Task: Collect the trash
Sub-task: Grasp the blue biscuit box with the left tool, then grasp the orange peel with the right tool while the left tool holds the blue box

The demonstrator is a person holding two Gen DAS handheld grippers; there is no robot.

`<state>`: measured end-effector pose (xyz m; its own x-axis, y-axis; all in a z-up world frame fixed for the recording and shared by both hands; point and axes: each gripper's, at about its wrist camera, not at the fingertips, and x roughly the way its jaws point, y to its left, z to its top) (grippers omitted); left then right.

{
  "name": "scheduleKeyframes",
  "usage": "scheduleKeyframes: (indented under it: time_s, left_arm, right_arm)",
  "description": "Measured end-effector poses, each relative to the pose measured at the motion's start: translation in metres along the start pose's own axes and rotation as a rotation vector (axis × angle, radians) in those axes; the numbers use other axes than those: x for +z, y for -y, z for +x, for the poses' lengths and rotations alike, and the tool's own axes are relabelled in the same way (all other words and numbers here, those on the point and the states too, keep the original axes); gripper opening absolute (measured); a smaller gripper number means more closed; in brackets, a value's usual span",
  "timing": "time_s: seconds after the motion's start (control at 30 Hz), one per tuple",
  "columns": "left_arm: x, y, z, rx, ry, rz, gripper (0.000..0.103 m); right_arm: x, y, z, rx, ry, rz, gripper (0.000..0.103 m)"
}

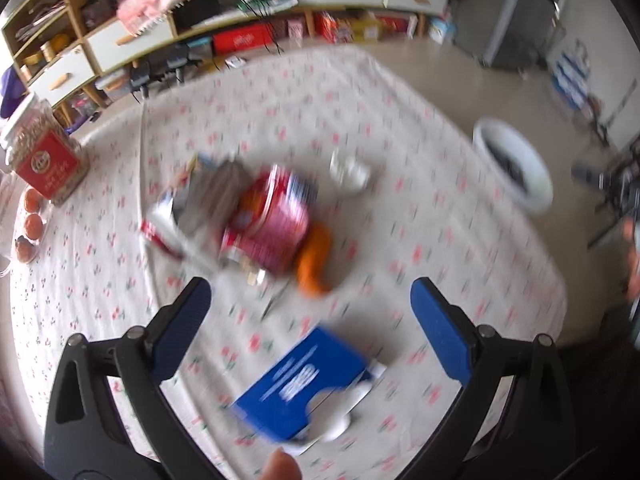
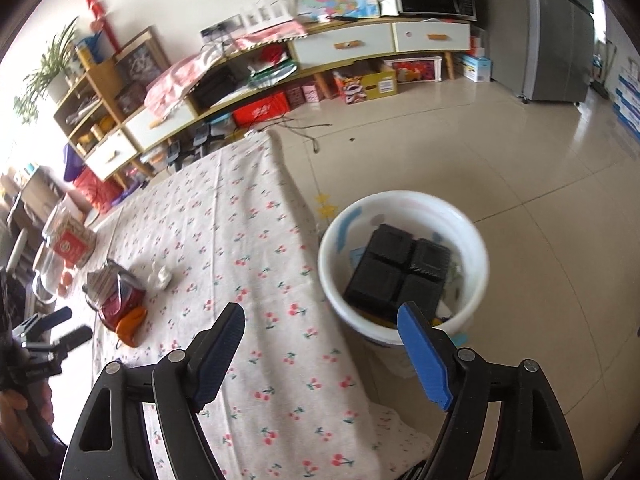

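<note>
In the blurred left wrist view, my left gripper (image 1: pixel 310 300) is open and empty above the cherry-print table (image 1: pixel 420 128). A torn blue carton (image 1: pixel 300 384) lies between its fingers, below them. Ahead lie a pile of red and silver wrappers (image 1: pixel 256 216), an orange peel (image 1: pixel 316 260) and a crumpled white tissue (image 1: pixel 350 170). A white bin (image 1: pixel 516 168) stands on the floor at the right. In the right wrist view, my right gripper (image 2: pixel 320 320) is open and empty over the table edge, next to the bin (image 2: pixel 404 264), which holds a black plastic tray (image 2: pixel 400 272). The wrapper pile (image 2: pixel 116 296) and left gripper (image 2: pixel 60 326) show at left.
A jar with a red label (image 1: pixel 44 156) and small orange fruits (image 1: pixel 32 216) sit at the table's left edge. Low shelves with drawers and boxes (image 2: pixel 280 76) line the far wall. A grey fridge (image 2: pixel 560 32) stands at the right. Tiled floor (image 2: pixel 520 168) surrounds the bin.
</note>
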<state>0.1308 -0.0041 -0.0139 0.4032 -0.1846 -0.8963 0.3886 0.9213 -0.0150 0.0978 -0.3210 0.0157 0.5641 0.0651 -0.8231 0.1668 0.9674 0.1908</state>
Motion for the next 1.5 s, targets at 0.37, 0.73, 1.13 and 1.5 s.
scheduleKeyframes:
  time_s: [0.37, 0.73, 1.13, 1.5]
  left_arm:
    - [-0.055, -0.005, 0.026, -0.052, -0.112, 0.107, 0.099]
    - [-0.083, -0.028, 0.025, -0.090, -0.110, 0.049, 0.064]
    - [-0.093, -0.075, -0.011, -0.058, 0.023, -0.144, 0.057]
    - [-0.097, -0.123, -0.023, 0.004, 0.071, -0.325, 0.057]
  right_arm:
    - [-0.022, -0.041, 0.026, -0.004, -0.080, -0.110, 0.081]
    - [-0.027, -0.082, 0.051, -0.008, -0.135, -0.188, 0.081]
    - [-0.042, -0.159, 0.081, 0.028, -0.179, -0.354, 0.081]
    - [-0.059, -0.231, 0.106, 0.120, -0.201, -0.456, 0.081]
